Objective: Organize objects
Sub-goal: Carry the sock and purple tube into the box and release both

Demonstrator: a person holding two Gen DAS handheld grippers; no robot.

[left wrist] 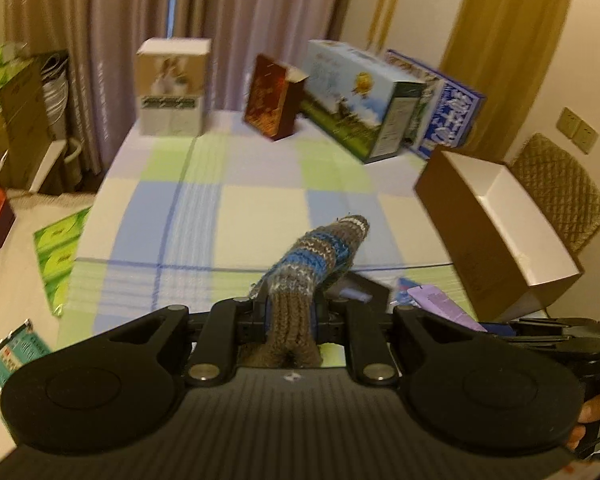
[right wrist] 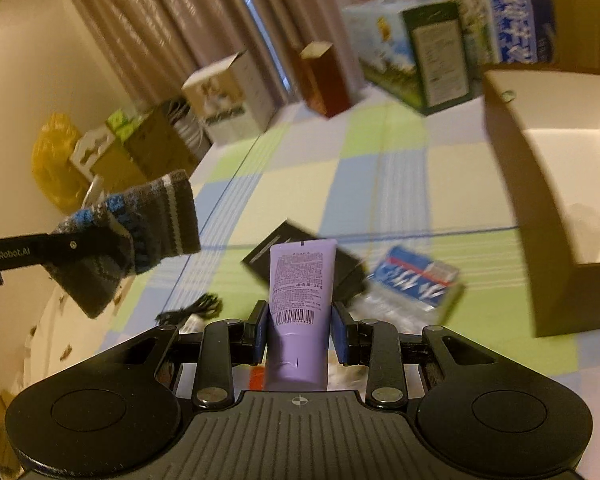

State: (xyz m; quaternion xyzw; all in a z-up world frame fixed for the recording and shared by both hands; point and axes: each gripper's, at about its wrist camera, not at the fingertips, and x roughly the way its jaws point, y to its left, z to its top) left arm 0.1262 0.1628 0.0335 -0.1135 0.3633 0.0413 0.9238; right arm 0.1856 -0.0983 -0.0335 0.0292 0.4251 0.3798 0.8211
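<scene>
The left tongs [left wrist: 291, 312] are clamped narrow on a knitted glove [left wrist: 320, 252], gripped at its brown ribbed cuff while the striped blue-and-grey body sticks out forward, unsupported, above the near edge of the bed [left wrist: 260, 196]. The right tongs [right wrist: 299, 334] hold a lilac tube [right wrist: 302, 280] upright between the blue pads [right wrist: 260, 334], which press on its sides low on the tube; most of its length stands free above the grip.

The tube is smooth and soft, so, as I judge it, a quick tilt could let it slide or pivot out. The glove is limp and could snag or drag on whatever it passes. The two tongs sit close, side by side, and a crossing move risks a knock.

Below, near the bed's front edge, lie a black flat card [right wrist: 300, 248], a blue-and-white packet [right wrist: 416, 280] and a dark cable [right wrist: 196, 306].

At the bed's right edge stands an open brown box [right wrist: 556, 184] with a white, seemingly empty inside, the likely goal; its near wall rises between the tongs and the hollow and must be cleared.

Along the far edge stand a rabbit-printed carton [left wrist: 172, 88], a dark red box [left wrist: 272, 98], a landscape-printed box [left wrist: 356, 100] and a blue box [left wrist: 452, 112], well apart from the work.
</scene>
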